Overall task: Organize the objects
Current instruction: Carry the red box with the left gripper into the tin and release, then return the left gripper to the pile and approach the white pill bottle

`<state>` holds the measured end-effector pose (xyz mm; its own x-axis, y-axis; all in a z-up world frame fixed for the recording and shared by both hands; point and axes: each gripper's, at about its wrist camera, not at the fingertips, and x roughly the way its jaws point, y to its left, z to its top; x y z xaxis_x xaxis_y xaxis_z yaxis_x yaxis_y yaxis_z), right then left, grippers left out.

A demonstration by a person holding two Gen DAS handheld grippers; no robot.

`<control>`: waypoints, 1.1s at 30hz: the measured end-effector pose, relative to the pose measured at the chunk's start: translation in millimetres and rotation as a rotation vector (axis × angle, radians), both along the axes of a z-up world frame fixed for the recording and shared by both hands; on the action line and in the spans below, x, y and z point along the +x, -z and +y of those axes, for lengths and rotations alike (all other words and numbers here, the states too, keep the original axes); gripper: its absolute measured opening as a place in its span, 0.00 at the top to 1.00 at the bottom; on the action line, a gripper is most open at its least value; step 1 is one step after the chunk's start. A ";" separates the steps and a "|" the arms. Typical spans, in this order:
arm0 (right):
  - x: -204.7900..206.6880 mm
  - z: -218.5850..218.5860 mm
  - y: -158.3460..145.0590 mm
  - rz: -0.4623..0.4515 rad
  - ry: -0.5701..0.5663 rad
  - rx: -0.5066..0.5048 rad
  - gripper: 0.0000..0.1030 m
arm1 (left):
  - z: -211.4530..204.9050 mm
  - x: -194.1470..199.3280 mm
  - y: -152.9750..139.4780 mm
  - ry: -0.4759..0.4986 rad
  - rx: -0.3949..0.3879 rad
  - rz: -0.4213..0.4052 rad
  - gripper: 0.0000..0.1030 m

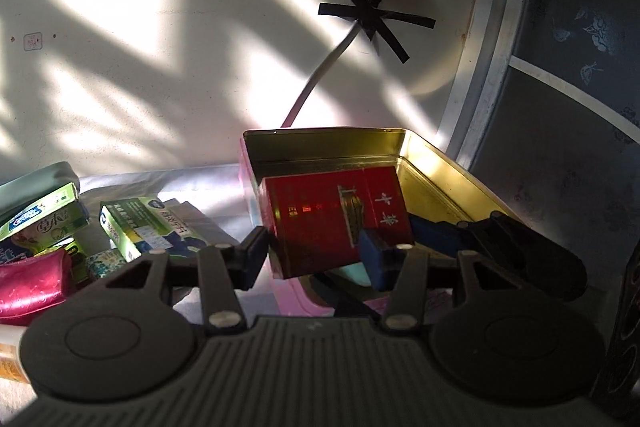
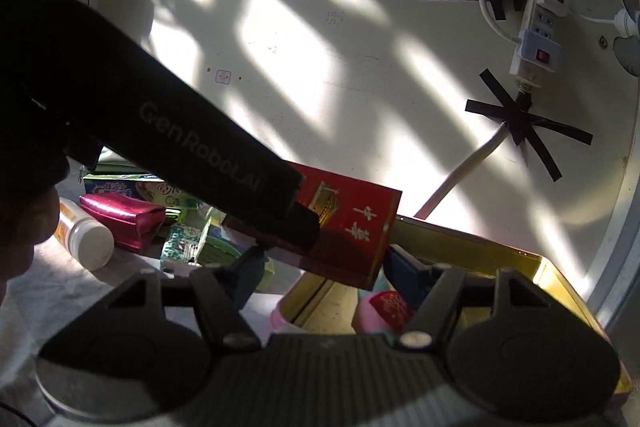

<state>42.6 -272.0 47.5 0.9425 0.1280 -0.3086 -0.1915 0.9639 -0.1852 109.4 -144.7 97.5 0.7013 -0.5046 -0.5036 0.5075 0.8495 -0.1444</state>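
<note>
Left wrist view, left gripper (image 1: 316, 259) fingers clenched on red box (image 1: 336, 219), box raised above open gold tin (image 1: 436, 167), right gripper (image 2: 328, 273) fingers flanking the same box, contact unclear.

Red box (image 1: 332, 219): gold building motif plus gold characters. Tin tray (image 1: 432, 183): gold inside, pink outside. Pouch (image 1: 32, 281): shiny magenta, embossed pattern. Carton (image 1: 148, 227): green and white, blue print. Bottle (image 2: 86, 237): orange label, white cap. Tape (image 1: 376, 17) on cream wall (image 1: 160, 27): black, star-shaped crossing. Power strip (image 2: 540, 31): white, red switches. Hand-held gripper pads (image 1: 378, 263): blue.
</note>
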 end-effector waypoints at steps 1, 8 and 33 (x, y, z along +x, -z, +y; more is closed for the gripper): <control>1.7 -10.8 0.3 0.002 0.023 0.004 0.34 | -16.4 2.4 0.9 0.023 0.003 0.001 0.49; 11.9 -75.7 12.0 0.027 0.153 0.063 0.34 | -84.7 14.9 13.2 0.123 0.041 -0.007 0.49; 16.7 -109.8 38.2 0.049 0.194 0.205 0.19 | -80.0 16.8 23.7 0.029 0.119 -0.019 0.48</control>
<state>59.3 -381.8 9.3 0.9400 0.0113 -0.3409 -0.0039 0.9997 0.0223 126.3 -224.6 73.8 0.6974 -0.4620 -0.5479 0.5337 0.8450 -0.0331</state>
